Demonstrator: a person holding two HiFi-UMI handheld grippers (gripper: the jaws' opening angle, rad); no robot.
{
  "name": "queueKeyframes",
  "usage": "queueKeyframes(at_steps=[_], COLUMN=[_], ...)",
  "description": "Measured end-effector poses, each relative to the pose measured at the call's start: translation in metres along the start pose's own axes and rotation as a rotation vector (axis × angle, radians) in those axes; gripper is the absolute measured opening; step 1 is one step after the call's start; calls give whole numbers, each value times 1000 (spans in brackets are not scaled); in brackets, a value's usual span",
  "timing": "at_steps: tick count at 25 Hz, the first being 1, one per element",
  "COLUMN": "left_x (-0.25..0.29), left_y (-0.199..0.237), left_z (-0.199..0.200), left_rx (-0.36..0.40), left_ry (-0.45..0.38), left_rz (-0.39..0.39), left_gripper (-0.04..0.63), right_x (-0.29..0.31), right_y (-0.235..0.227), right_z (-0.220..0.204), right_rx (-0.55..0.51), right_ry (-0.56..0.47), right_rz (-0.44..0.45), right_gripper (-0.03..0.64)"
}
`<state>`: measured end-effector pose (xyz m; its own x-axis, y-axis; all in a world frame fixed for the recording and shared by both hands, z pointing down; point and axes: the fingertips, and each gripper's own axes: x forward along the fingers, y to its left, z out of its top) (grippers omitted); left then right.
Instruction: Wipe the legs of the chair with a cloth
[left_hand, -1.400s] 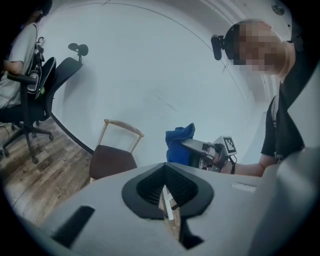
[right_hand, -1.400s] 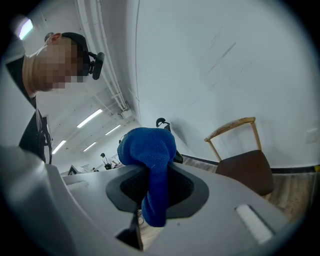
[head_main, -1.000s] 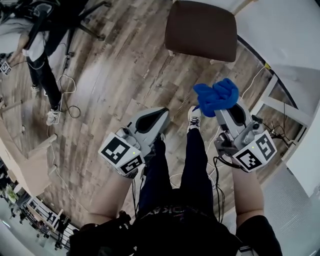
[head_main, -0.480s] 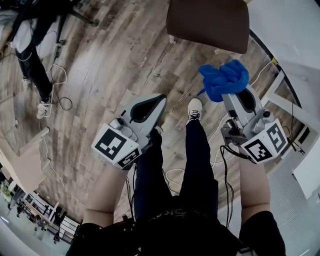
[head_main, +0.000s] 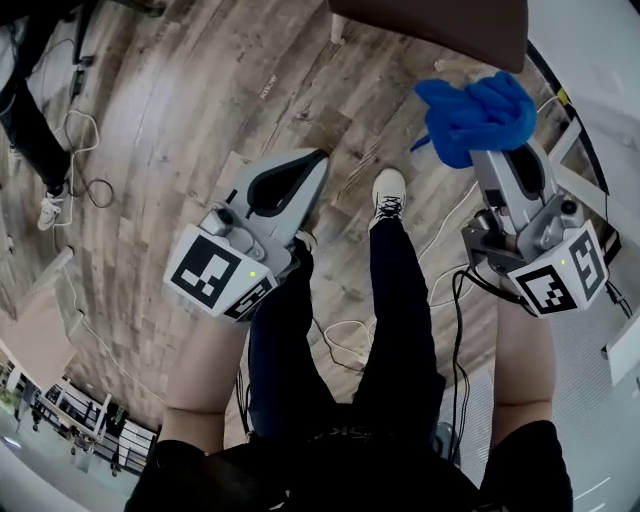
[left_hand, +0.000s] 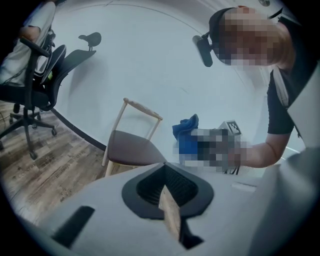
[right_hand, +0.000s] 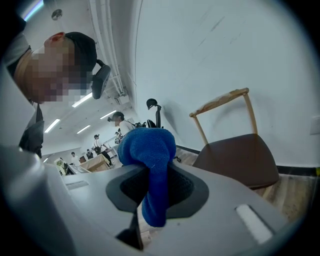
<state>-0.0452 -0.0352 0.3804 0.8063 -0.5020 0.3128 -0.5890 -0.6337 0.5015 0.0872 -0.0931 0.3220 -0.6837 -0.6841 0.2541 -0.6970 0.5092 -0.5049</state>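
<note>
A wooden chair with a dark brown seat (head_main: 430, 25) stands on the floor ahead of me; only the seat's near edge and one pale leg (head_main: 337, 27) show in the head view. The left gripper view shows the whole chair (left_hand: 132, 145) against a white wall. My right gripper (head_main: 492, 150) is shut on a bunched blue cloth (head_main: 475, 115), held in the air just short of the seat's right corner. In the right gripper view the cloth (right_hand: 150, 150) bulges out of the jaws, with the chair (right_hand: 235, 155) beyond. My left gripper (head_main: 300, 175) is shut and holds nothing.
A person's dark trouser legs and shoe (head_main: 45, 205) stand at the far left beside loose cables (head_main: 85, 150). A black office chair (left_hand: 40, 75) is off to the left. A white frame (head_main: 575, 150) and a cable run along the right. My own legs and shoe (head_main: 388, 195) are below.
The chair seat has slid toward the top edge of the head view as I came closer. Both grippers have moved forward and apart, the right one still carrying the cloth.
</note>
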Motion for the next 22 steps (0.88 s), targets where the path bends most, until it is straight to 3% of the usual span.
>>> queueKeyframes(at_steps=[8, 22], left_x=[12, 35], left_y=[41, 82], left_z=[-48, -113], left_rx=[-20, 30], left_ry=[-44, -58], left_rz=[4, -33], left_gripper=[5, 5], right_x=[39, 92], right_y=[-31, -79], right_z=[-53, -114], right_rx=[-21, -116], right_ry=[19, -13], right_rz=[-2, 58], right_gripper=[86, 86])
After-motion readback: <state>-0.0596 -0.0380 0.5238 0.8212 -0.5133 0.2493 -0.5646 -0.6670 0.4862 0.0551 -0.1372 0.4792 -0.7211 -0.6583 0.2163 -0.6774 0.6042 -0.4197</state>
